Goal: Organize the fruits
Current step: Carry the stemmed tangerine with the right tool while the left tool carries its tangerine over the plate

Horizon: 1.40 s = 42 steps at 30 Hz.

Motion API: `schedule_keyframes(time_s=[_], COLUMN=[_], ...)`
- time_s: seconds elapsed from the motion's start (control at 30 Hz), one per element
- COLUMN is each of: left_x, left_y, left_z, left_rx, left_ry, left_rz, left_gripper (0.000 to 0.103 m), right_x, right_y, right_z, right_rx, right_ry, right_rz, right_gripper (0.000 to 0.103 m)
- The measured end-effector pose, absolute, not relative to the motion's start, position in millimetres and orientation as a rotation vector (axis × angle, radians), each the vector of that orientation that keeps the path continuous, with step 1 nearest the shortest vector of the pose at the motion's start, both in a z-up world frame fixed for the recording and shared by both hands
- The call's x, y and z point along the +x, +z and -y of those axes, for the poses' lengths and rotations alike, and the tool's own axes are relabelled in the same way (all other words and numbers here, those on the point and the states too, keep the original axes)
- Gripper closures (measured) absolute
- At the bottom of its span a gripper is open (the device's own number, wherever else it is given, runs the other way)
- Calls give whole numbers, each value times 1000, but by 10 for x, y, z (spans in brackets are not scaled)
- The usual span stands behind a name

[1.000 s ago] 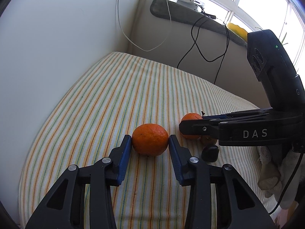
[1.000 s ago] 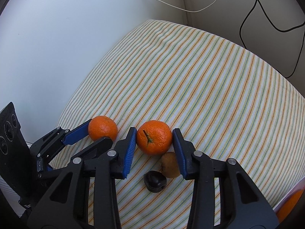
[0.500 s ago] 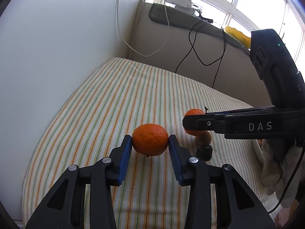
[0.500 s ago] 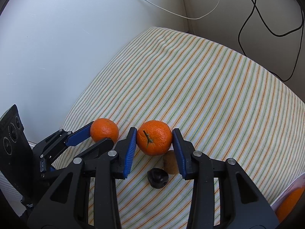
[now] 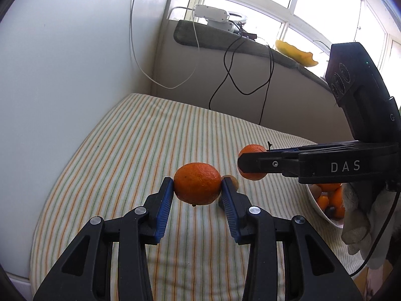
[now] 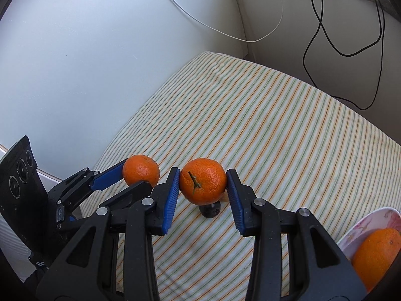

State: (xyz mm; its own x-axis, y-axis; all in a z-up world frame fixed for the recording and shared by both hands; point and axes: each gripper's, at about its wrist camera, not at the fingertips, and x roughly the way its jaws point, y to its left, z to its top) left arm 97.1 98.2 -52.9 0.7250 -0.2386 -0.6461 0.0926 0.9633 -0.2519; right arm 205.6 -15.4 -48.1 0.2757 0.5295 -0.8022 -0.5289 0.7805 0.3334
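You had the left gripper [image 5: 196, 192] clamped on a mandarin [image 5: 197, 186], jaws part-open around it, clear above the striped counter [image 5: 140, 145]. Right gripper [image 6: 203, 189] likewise pinched a stemmed mandarin [image 6: 203, 184], held right of the first. Beyond the left one, a kiwi [image 5: 233, 179] and a dark fruit [image 6: 210, 209] lay on the cloth. Step: carry phase. Next, likely: swing both right to the bowl [image 6: 363, 222], release gently.

Left hand-held gripper [image 5: 197, 192] clamped and angled downward, right hand-held gripper [image 6: 203, 184] likewise, seemingly side by side
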Motion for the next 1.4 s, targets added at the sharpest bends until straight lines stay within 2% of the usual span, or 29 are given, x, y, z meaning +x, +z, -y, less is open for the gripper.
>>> schedule_keyframes(time_s=[0.73,1.4], left_x=[753,730], left_y=[-209,-159], left_z=[-269,327], left_rx=[-159,-108], left_ry=[-292,-393], left_rz=[-694,-706], left_gripper=[65,65], right_x=[1641,1403], right_y=[13,100], right_z=[1150,2084], right_rx=[80,137], right_ry=[669,566], right_rz=[-978,-935], right_gripper=[64,64])
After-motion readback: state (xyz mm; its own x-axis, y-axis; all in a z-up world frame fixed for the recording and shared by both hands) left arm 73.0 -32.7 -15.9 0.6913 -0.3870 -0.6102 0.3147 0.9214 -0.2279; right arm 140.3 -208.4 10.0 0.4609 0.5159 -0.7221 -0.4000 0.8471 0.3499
